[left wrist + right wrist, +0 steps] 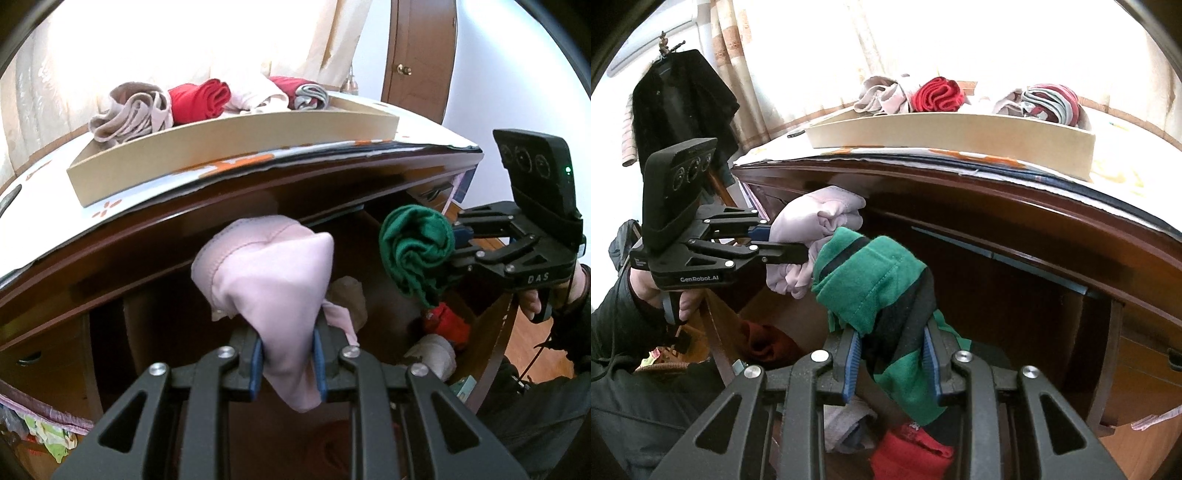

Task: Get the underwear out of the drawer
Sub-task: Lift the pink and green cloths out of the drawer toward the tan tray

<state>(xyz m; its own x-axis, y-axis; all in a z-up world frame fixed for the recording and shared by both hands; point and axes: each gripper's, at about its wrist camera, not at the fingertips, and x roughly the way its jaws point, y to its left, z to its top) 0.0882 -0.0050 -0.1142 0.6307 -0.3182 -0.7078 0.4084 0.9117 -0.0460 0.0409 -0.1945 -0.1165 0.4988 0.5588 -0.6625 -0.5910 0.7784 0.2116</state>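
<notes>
My left gripper (288,354) is shut on a rolled pale pink underwear (266,273) and holds it above the open drawer (495,343). It also shows in the right wrist view (783,243) with the pink roll (812,225). My right gripper (892,363) is shut on a green and black underwear (875,284), lifted over the drawer; it shows in the left wrist view (454,251) with the green roll (417,251). More rolls lie in the drawer: red (447,325), beige (432,354), red (908,454).
A shallow cardboard tray (236,147) stands on the dresser top (147,195), holding several rolled garments, beige (129,114) and red (199,99). The tray shows in the right wrist view (960,136). A door (417,55) is behind. A black coat (679,99) hangs at left.
</notes>
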